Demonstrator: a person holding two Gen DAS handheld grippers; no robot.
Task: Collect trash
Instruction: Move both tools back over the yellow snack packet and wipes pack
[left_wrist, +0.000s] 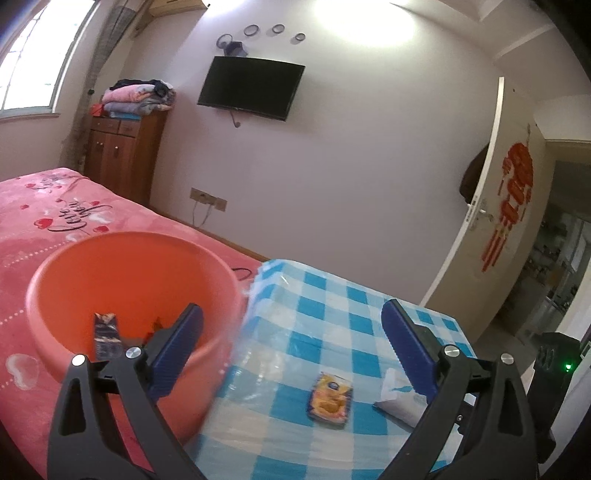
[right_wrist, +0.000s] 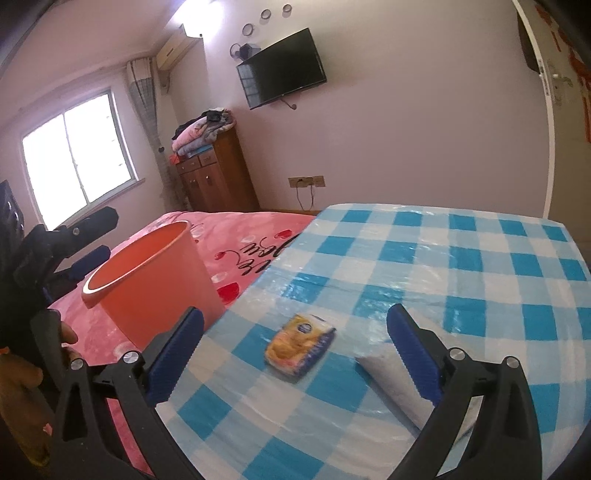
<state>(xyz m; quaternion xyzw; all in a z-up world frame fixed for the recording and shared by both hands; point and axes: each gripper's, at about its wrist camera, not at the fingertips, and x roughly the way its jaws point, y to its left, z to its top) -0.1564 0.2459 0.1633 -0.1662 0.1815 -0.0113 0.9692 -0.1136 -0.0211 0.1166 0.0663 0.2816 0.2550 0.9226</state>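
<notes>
Room: a bedroom with a pink bedspread (left_wrist: 44, 221), a wall television (left_wrist: 251, 86) and a wooden cabinet (left_wrist: 122, 155) near the window.
Surface: a table under a blue-and-white checked cloth (right_wrist: 461, 266), its left edge against the bed.
Bin: an orange bucket (left_wrist: 129, 280) stands on the bedspread just beside the table's left edge, with some wrappers already in it.
Trash left: a yellow snack packet (right_wrist: 300, 342) and a white crumpled wrapper (right_wrist: 391, 376) lie near the table's near edge.
My right tongs (right_wrist: 295, 350): wide open, holding nothing; the packet lies straight ahead between my jaws, its long axis slanting from near-left to far-right.
My left tongs (left_wrist: 291, 347): also wide open and empty, by the bucket.
Nearer hand: I judge the right.
White wrapper: right beside my right-hand pad.
</notes>
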